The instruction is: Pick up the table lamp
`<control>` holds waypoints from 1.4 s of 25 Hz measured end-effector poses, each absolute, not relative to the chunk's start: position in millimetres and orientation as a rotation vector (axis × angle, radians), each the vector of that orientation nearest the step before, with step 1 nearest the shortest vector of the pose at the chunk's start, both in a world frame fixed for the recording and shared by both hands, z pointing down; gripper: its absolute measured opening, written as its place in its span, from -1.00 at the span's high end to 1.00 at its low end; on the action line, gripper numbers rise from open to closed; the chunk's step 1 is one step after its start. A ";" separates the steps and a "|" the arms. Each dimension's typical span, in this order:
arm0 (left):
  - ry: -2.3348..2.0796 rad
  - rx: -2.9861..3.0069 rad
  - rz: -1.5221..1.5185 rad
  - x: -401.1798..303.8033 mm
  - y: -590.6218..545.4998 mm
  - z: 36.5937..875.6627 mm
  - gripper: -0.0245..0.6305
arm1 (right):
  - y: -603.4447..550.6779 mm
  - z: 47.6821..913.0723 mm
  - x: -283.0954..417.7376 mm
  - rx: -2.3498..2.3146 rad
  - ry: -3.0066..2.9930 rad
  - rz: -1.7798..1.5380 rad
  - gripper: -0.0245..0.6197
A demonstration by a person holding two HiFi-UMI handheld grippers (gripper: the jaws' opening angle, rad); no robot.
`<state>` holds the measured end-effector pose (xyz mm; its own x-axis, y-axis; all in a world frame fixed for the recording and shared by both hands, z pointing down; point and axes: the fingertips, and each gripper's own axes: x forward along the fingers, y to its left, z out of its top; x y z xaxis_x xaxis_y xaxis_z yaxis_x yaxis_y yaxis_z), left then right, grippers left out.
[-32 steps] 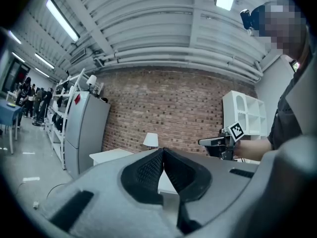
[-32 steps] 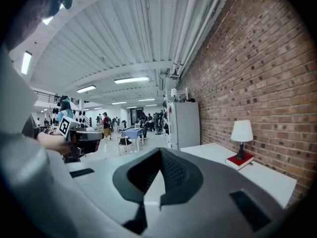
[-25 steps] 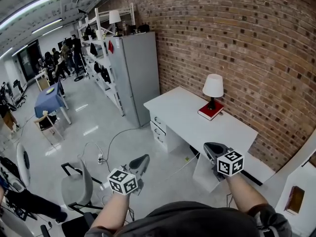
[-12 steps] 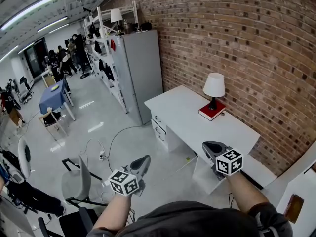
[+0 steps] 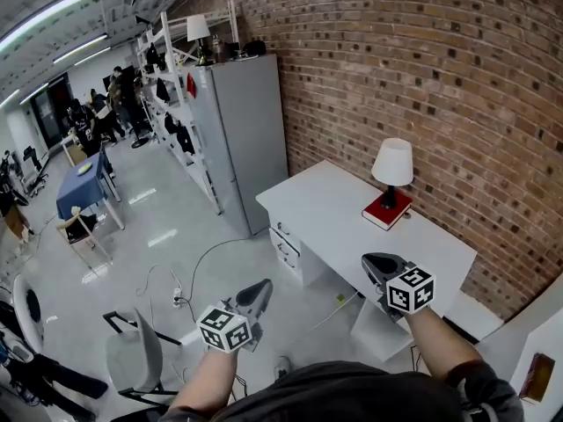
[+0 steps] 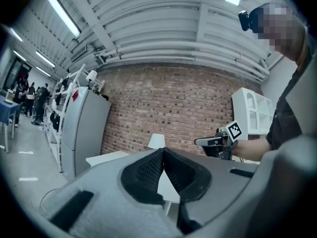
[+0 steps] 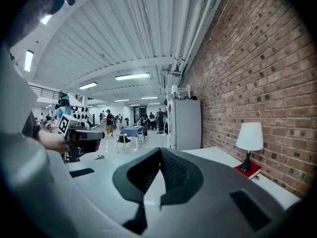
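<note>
The table lamp (image 5: 392, 170) has a white shade and a dark stem. It stands on a red book (image 5: 387, 209) at the back of a white desk (image 5: 334, 209) against the brick wall. My left gripper (image 5: 259, 288) hangs over the floor short of the desk, shut and empty. My right gripper (image 5: 378, 264) is shut and empty near the desk's front edge, well short of the lamp. The right gripper view has the lamp (image 7: 249, 140) to the right of the jaws. In the left gripper view its shade (image 6: 157, 141) peeks just above the jaws' tip.
A tall grey cabinet (image 5: 242, 139) stands left of the desk, with shelving behind it. Desk drawers (image 5: 286, 240) face the aisle. Cables (image 5: 189, 271) trail on the floor, and an office chair (image 5: 132, 359) is at lower left. A blue table (image 5: 84, 178) and people are far back.
Both grippers and the view have moved toward the desk. The lamp and desk look slightly nearer and have shifted right in the head view. Both grippers stay shut.
</note>
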<state>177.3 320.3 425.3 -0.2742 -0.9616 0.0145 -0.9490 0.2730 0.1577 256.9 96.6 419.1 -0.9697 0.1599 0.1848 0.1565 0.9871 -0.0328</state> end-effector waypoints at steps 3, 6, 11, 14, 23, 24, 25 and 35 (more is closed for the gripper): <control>-2.399 1.871 -0.180 104.4 311.9 421.9 0.92 | 94.7 413.1 189.6 -0.205 -2.964 0.023 0.94; -2.354 1.923 -0.154 32.2 301.9 412.9 0.92 | 94.7 402.1 122.9 -0.189 -2.977 0.005 0.94; -2.299 1.996 -0.112 -66.5 286.5 395.9 0.92 | 85.5 384.3 29.7 -0.136 -3.008 0.015 0.94; -2.274 2.014 -0.101 -112.5 273.8 396.3 0.92 | 75.9 384.5 -13.9 -0.114 -3.012 0.030 0.94; -2.254 1.979 -0.123 -199.6 215.2 406.6 0.92 | 16.9 401.0 -104.2 -0.133 -2.985 0.053 0.94; -2.260 1.970 -0.122 -207.4 205.3 408.0 0.92 | 6.2 402.8 -114.4 -0.147 -2.985 0.056 0.94; -2.270 1.961 -0.117 -215.3 194.5 409.4 0.92 | -5.2 404.6 -125.1 -0.166 -2.984 0.058 0.94; -2.364 1.824 -0.149 -292.8 69.4 415.8 0.92 | -133.0 409.8 -232.6 -0.340 -2.979 0.023 0.94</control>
<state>-292.8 69.4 415.8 -0.2483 -0.9668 0.0596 -0.9517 0.2550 0.1711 -232.6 -133.0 409.8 -0.9643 0.2250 0.1398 0.2228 0.9744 -0.0314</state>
